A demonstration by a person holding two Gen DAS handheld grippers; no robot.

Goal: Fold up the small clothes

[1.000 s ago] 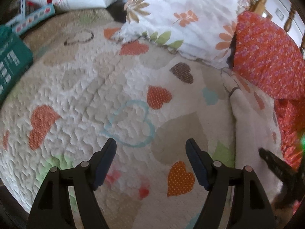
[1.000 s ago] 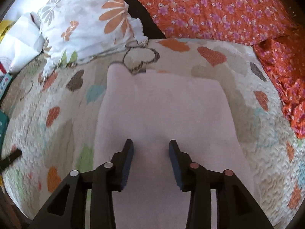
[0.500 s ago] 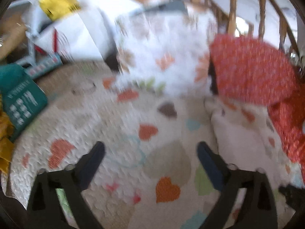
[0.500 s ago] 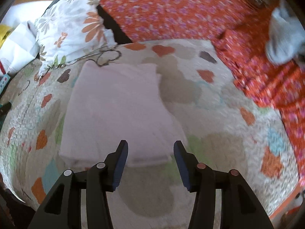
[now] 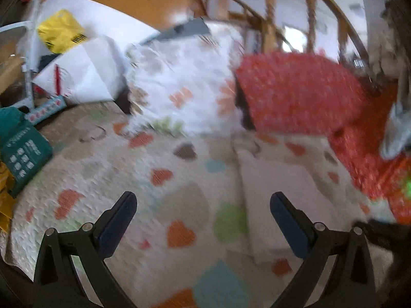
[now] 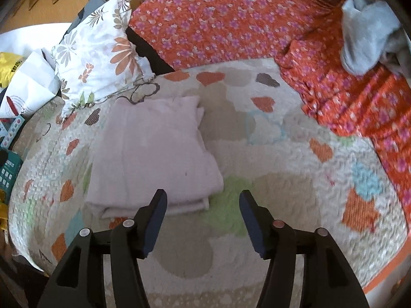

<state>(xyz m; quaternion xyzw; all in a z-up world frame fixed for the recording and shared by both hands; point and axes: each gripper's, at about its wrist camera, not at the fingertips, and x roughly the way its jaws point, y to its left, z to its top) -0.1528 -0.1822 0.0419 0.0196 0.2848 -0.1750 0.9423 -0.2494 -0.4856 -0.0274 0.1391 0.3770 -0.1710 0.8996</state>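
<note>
A pale pink garment lies folded in a flat stack on the heart-patterned quilt. It also shows, blurred, in the left wrist view. My right gripper is open and empty, just in front of the stack's near right corner and above the quilt. My left gripper is open and empty, raised over the quilt left of the stack. A grey garment lies crumpled on the orange floral bedding at the far right.
A white floral pillow and an orange floral pillow lie behind the quilt. A teal box, white bags and a yellow packet sit at the left. A wooden bed rail stands behind.
Both grippers have pulled back and up from the bed and opened wider. The right one has left the pink stack and turned right, bringing the grey garment into view.
</note>
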